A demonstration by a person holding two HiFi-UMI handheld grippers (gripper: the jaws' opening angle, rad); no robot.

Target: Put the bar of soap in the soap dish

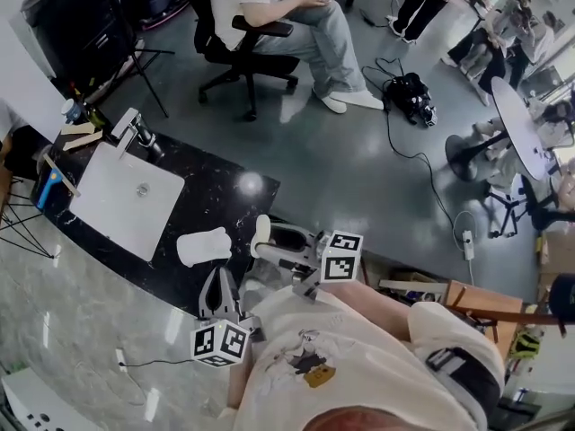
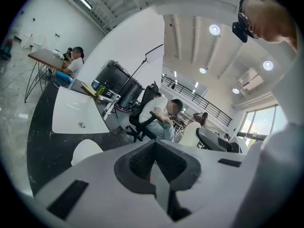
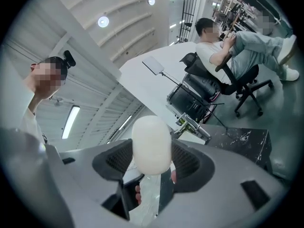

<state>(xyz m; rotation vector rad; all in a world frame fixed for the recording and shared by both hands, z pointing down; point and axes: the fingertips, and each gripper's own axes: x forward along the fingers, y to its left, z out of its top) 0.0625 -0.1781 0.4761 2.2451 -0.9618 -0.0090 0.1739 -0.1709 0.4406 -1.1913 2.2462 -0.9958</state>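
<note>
1. One white sink sits in the black bench at far left, with its faucet at the back edge.
2. Just right of the sink we see the white soap dish lying flat on the bench.
3. Our left gripper hovers beside the dish on the side nearer us. Its jaws are closed together with nothing between them.
4. Our right gripper is clamped on the bar of soap. The pale, rounded bar stands between the two pads and sticks out past them. In the head view the bar is just right of the dish, near the bench's edge, and does not touch the dish.
5. Beyond the bench, a person sits in a black office chair on the grey floor.
</note>
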